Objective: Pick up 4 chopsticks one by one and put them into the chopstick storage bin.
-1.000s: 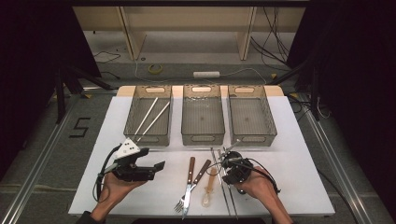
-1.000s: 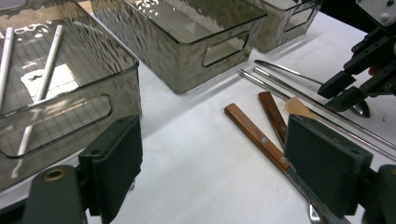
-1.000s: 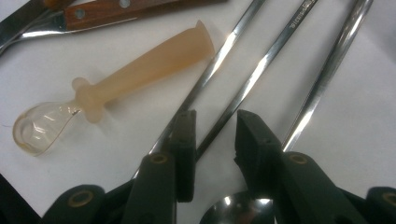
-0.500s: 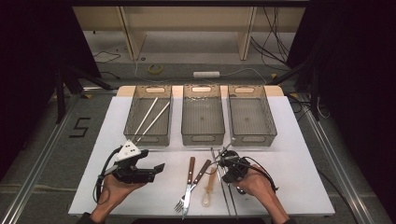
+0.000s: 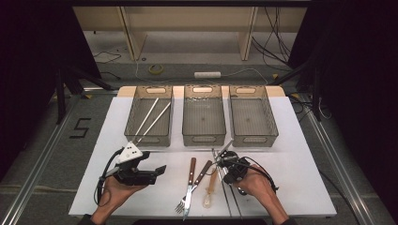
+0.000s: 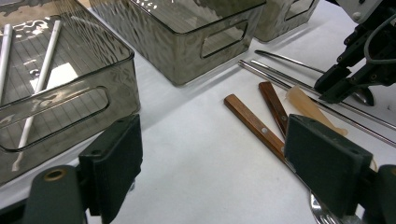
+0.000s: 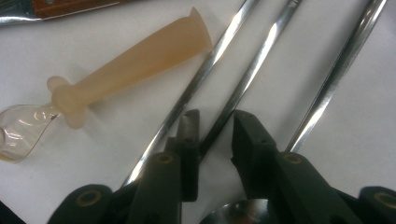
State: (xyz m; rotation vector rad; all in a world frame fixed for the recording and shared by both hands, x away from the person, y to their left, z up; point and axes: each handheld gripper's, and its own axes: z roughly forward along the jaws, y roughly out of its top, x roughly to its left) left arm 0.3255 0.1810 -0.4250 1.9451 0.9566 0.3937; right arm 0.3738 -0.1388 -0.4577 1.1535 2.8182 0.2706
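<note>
Since the earlier frame, the right gripper (image 5: 224, 160) has crept slightly toward the upper left of the high view, and its jaws have just been closing around one of the steel rods (image 7: 243, 88). Now, in the right gripper view, the two black jaws stand narrow, one on each side of the middle rod low in the frame; whether the pads already press on it I cannot tell. Two more steel rods run parallel, one on either side, and a pale beige spoon handle (image 7: 135, 63) with a clear bowl lies at the upper left.

In the high view those rods lie in the lower centre of the white tabletop (image 5: 300, 187), just right of the wooden-handled fork (image 5: 188, 187) and knife (image 5: 199, 178).

At the lower left of the high view the left gripper (image 5: 157, 171) rests in the person's hand, with its jaws wide apart and nothing between them, as the left gripper view confirms.

Three clear bins sit in a row across the middle of the high view. The left bin (image 5: 133, 133) holds two white sticks (image 5: 152, 117).
</note>
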